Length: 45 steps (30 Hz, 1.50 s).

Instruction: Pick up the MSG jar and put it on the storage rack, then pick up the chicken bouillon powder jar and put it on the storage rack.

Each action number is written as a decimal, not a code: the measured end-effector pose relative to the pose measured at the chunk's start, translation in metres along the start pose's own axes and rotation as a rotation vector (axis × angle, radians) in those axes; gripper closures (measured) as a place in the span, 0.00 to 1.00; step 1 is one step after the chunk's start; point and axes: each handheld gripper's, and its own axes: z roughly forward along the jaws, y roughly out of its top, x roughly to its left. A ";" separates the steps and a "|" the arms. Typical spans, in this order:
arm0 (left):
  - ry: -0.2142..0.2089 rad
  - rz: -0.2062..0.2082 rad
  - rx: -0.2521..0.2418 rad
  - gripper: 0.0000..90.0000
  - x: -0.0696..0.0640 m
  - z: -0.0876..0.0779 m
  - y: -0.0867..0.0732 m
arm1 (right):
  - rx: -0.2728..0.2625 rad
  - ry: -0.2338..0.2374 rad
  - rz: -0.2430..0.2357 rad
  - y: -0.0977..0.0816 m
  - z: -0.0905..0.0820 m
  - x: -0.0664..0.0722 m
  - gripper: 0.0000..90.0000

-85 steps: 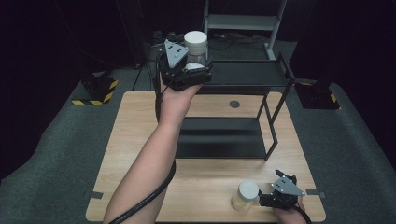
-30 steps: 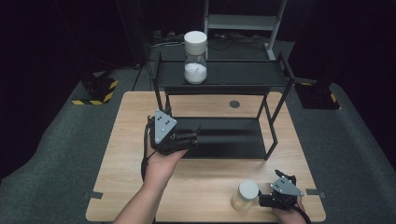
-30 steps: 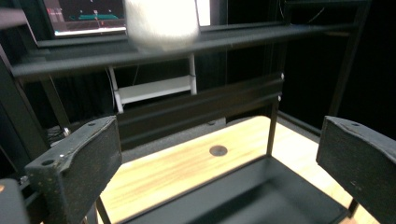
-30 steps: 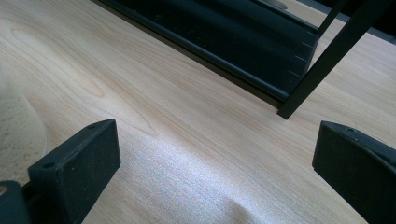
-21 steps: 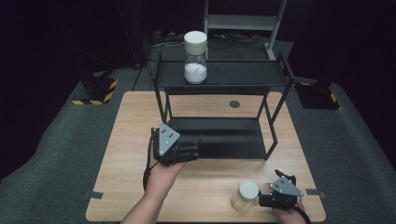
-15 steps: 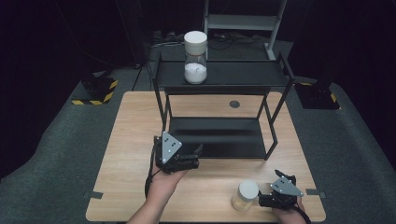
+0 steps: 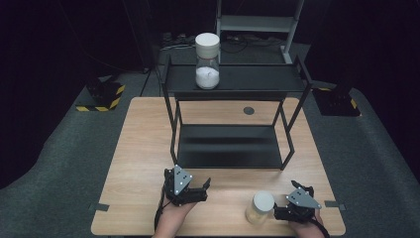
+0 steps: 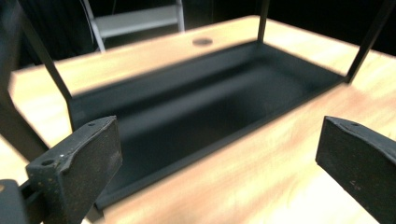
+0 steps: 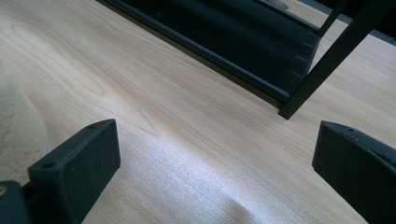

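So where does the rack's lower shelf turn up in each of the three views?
High view: lower shelf at centre, on the table under the top shelf.
Left gripper view: it fills the middle, running from lower left to upper right, just beyond the open jaws.
Right gripper view: a dark band across the top.
Shared landmark: the rack's front right leg, standing at the shelf's near right corner.
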 end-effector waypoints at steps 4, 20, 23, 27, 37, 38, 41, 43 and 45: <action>0.004 0.007 0.048 0.01 0.000 0.000 -0.018 | 0.001 -0.001 0.000 0.000 0.000 0.000 0.00; 0.045 0.163 0.165 0.02 -0.014 -0.002 -0.028 | -0.014 -0.003 0.010 -0.003 -0.001 0.000 0.00; 0.041 0.212 0.176 0.02 -0.019 0.000 -0.027 | -0.011 0.017 0.016 -0.002 -0.001 -0.004 0.00; 0.041 0.246 0.182 0.02 -0.023 0.000 -0.026 | -0.011 0.015 0.010 -0.002 -0.001 -0.003 0.00; 0.016 0.198 0.203 0.02 -0.014 0.003 -0.022 | -0.032 0.017 0.051 -0.005 -0.004 -0.008 0.00; 0.019 0.200 0.199 0.02 -0.014 0.003 -0.022 | -0.031 0.014 0.050 -0.004 -0.005 -0.009 0.00; 0.011 0.210 0.200 0.02 -0.014 0.003 -0.022 | -0.044 0.004 0.060 -0.004 -0.009 -0.010 0.00; 0.012 0.214 0.199 0.02 -0.015 0.002 -0.022 | -0.064 -0.003 0.057 -0.005 -0.012 -0.012 0.00; 0.011 0.220 0.196 0.02 -0.015 0.002 -0.023 | -0.072 -0.004 0.066 -0.006 -0.015 -0.014 0.00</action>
